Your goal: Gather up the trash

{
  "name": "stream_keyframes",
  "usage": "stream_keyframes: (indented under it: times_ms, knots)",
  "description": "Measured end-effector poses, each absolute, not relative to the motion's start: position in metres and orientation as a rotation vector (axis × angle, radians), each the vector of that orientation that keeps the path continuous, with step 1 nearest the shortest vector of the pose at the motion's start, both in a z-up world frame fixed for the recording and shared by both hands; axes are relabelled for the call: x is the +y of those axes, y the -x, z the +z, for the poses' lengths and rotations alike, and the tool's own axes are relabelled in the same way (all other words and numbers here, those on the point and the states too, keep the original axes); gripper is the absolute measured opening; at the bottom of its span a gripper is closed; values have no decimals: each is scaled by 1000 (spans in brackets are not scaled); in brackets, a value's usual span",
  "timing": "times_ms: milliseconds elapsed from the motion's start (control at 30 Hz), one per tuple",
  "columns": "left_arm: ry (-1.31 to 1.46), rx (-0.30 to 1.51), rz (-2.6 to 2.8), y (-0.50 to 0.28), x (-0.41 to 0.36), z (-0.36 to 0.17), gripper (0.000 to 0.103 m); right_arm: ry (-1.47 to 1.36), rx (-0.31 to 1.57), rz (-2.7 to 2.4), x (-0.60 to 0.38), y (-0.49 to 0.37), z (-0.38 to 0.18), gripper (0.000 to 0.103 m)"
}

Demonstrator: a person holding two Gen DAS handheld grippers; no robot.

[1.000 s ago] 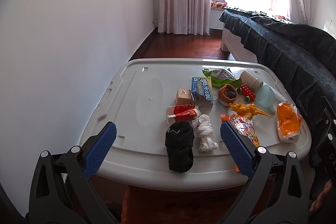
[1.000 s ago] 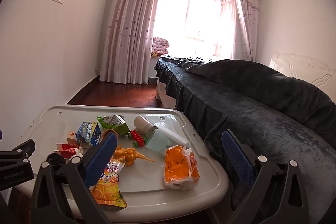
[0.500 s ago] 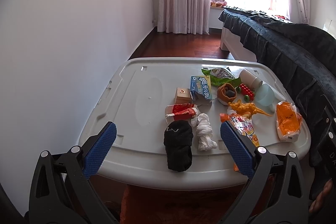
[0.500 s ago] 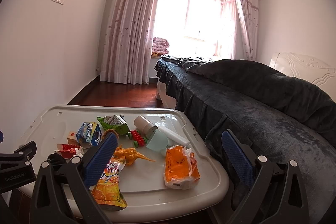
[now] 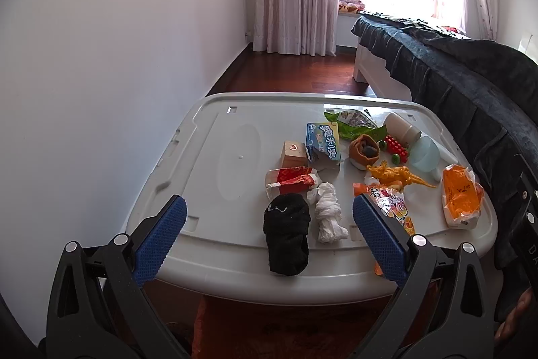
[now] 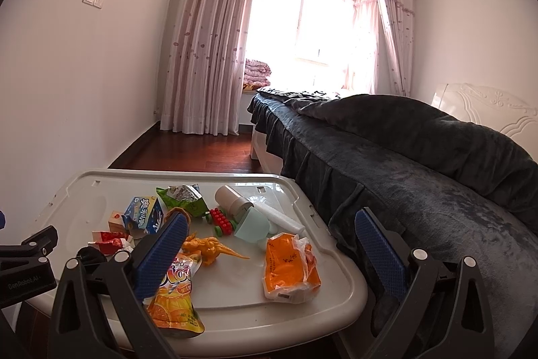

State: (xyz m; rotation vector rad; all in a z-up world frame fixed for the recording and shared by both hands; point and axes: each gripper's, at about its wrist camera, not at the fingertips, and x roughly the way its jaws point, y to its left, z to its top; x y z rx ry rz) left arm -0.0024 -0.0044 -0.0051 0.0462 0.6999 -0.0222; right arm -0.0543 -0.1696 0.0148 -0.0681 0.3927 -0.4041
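Two grippers are in my hands, and both stand with their blue pads spread wide and nothing between them. My left gripper hangs at the near edge of a pale plastic lid that serves as a tabletop, and between its pads I look down on a rolled black sock and, just beside it on the right, a twisted white tissue. Behind those lie a red and white wrapper, a small wooden block, and a blue snack box leaning against the block's right side. Farther back is a crumpled green bag, with a little brown pouch in front of it. My right gripper is off the lid's right corner, its left pad over an orange juice pouch that lies at the near rim and its right pad out over the dark bed cover. Between the pads sits a crinkled orange plastic bag, close to the right rim. Past it are a yellow toy dinosaur, a red toy with green wheels, a tipped beige cup, a pale blue cup and a white foam stick. All the litter is gathered on the right half of the lid; its left half is bare plastic.
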Motion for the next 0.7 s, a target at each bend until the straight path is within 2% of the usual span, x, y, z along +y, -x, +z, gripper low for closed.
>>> stream_keyframes:
  times_ms: [700]
  knots:
    - [-43,701,-26,1,-2,-5,97,65,393,-403,-170,55,15,99]
